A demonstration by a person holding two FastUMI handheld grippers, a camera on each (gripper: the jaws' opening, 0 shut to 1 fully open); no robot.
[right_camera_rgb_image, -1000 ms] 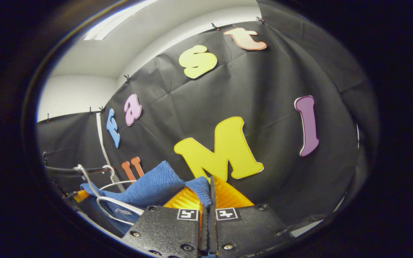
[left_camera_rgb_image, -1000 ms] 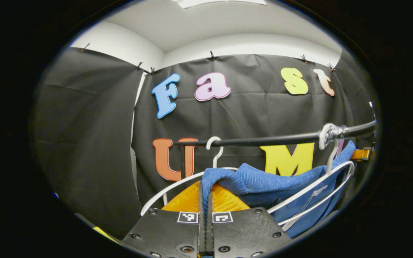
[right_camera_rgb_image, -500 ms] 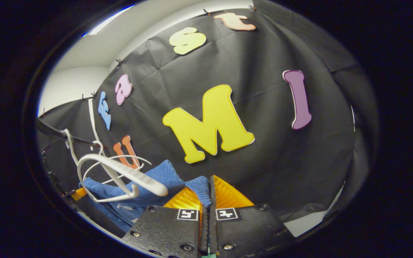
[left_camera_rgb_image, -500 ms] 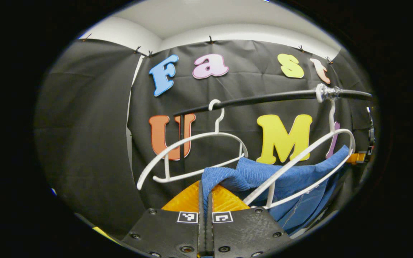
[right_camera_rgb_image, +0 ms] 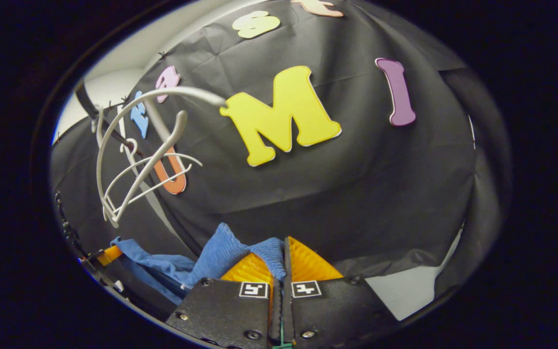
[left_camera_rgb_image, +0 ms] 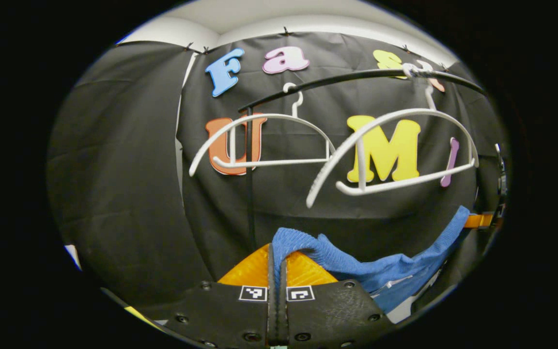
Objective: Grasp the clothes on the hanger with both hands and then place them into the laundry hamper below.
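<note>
We see the black rail [left_camera_rgb_image: 337,80] running across the top of the left gripper view, with two bare white hangers hooked on it: the nearer hanger [left_camera_rgb_image: 395,145] to the right and the farther hanger [left_camera_rgb_image: 264,140] to the left. In the right gripper view the same rail [right_camera_rgb_image: 96,116] and the nearer hanger [right_camera_rgb_image: 129,145] sit at the upper left, with the farther hanger [right_camera_rgb_image: 148,174] behind them.

The blue garment [left_camera_rgb_image: 380,266] hangs well below both hangers, touching neither, stretched as a sagging band between our two grippers. In the right gripper view the garment [right_camera_rgb_image: 221,249] rises in a fold just left of the fingers and trails away to the lower left.

Our left gripper [left_camera_rgb_image: 275,261] has its jaws clenched on one end of the garment, the cloth bunching out over the top of the closed fingers. Our right gripper [right_camera_rgb_image: 281,261] is likewise clamped on the other end, with a blue tuft pinched between its fingers.

At the right edge of the left gripper view, the far end of the garment meets the tip of the other gripper.
</note>
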